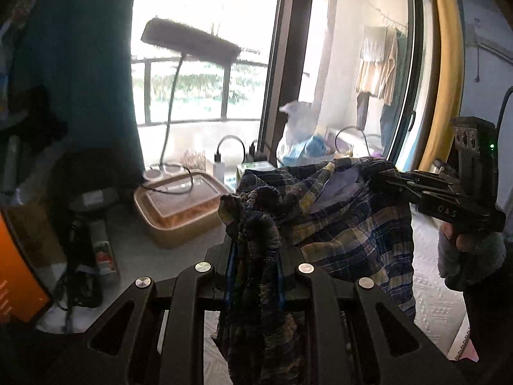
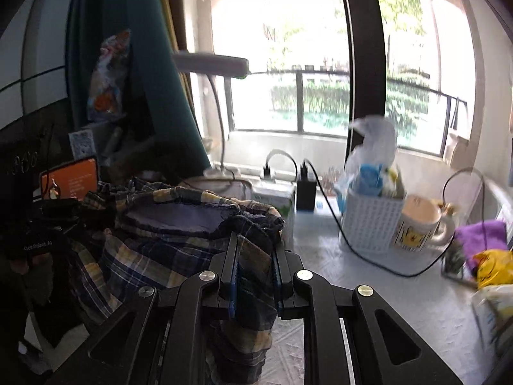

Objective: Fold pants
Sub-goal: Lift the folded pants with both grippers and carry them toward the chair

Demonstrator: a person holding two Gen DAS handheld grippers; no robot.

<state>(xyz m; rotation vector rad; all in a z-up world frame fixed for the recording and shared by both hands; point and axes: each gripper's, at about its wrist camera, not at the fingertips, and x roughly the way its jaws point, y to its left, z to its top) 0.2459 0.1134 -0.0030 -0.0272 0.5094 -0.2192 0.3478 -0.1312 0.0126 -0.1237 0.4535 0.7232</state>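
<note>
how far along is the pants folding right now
Done: both ends are picked up. The left gripper and the right gripper are each shut on a bunch of the plaid pants.

In hand: the pants hang crumpled between them, above the table.

Left: no neat fold shows yet; spreading and folding remain.

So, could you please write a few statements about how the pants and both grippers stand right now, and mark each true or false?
1. The left gripper is shut on the plaid pants. True.
2. The right gripper is open and holds nothing. False: its fingers clamp the pants.
3. The pants lie flat on the table. False: they hang bunched between the grippers.
4. A mug stands beside the white basket. True.
</note>
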